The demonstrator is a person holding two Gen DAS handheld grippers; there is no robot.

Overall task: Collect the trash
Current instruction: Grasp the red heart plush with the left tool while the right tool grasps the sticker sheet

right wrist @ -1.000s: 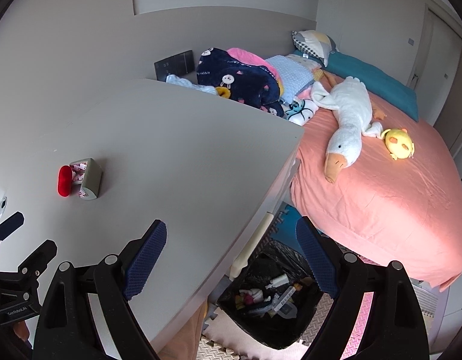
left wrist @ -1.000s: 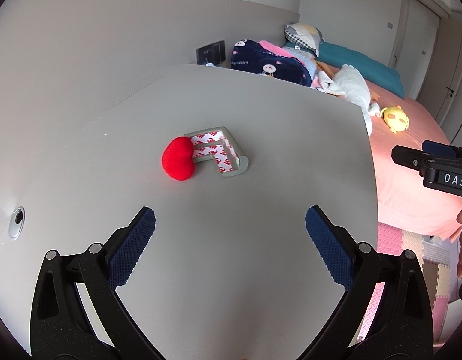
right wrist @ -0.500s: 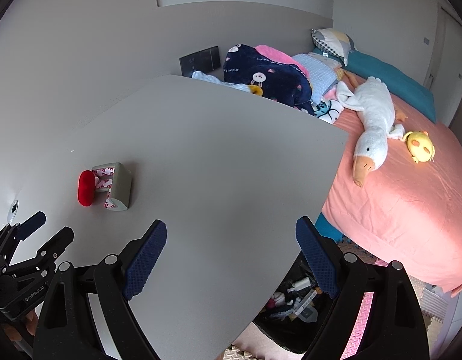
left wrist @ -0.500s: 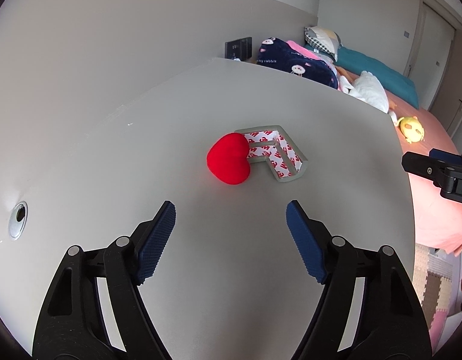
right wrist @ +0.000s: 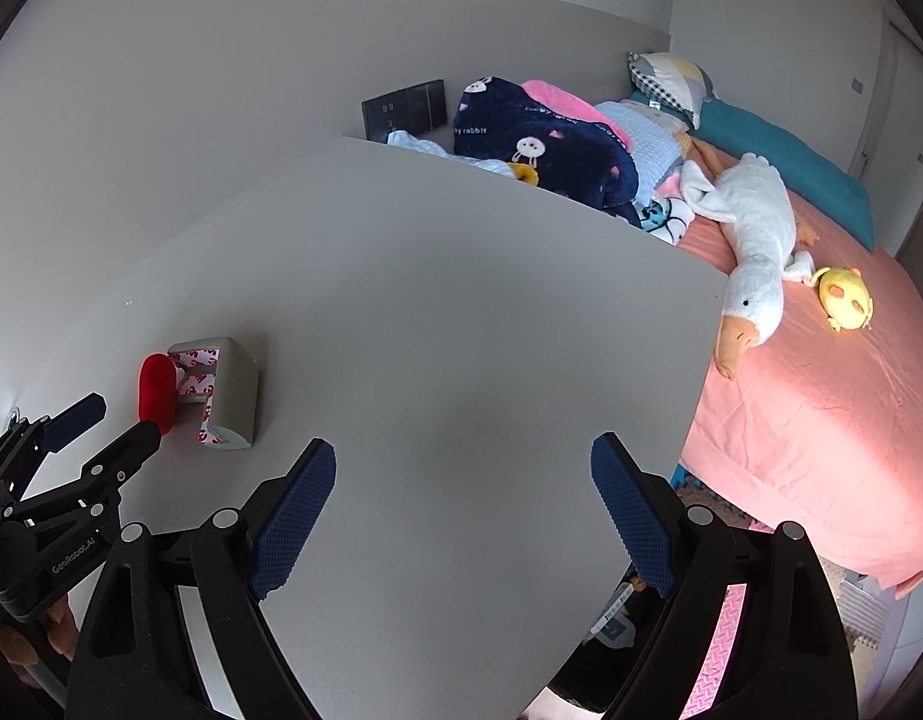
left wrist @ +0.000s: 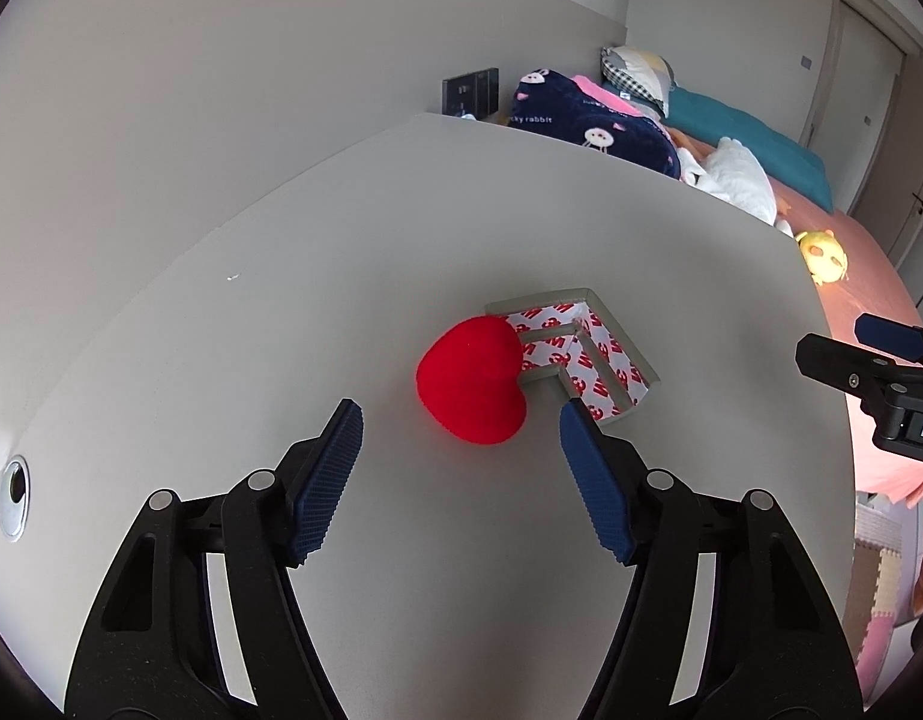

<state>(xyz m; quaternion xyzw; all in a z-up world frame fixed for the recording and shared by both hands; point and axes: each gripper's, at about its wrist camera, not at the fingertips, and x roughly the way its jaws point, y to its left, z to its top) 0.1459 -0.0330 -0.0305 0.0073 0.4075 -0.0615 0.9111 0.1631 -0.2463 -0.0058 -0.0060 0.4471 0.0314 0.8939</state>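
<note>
A red plush heart (left wrist: 470, 381) lies on the pale grey table (left wrist: 269, 300), leaning against a grey corner guard (left wrist: 587, 354) lined with red-and-white tape. My left gripper (left wrist: 458, 414) is low over the table with its jaws closing. The heart's near end sits between the blue pads (left wrist: 332, 474), which do not touch it. From the right wrist view the heart (right wrist: 155, 384) and guard (right wrist: 233, 396) are at the left, with the left gripper (right wrist: 110, 423) at them. My right gripper (right wrist: 461, 450) hangs open over bare table (right wrist: 461, 300), holding nothing.
A bed with a pink sheet (right wrist: 821, 420) borders the table's right edge, carrying a white goose plush (right wrist: 755, 252), a yellow toy (right wrist: 845, 297) and a navy blanket (right wrist: 545, 150). A bin (right wrist: 611, 630) shows below the table's near corner. A cable hole (left wrist: 14, 492) sits at the left.
My left gripper moved in on the heart while its jaws narrowed from wide to about half. The right gripper slid further over the table, and the bin mostly dropped out of its view.
</note>
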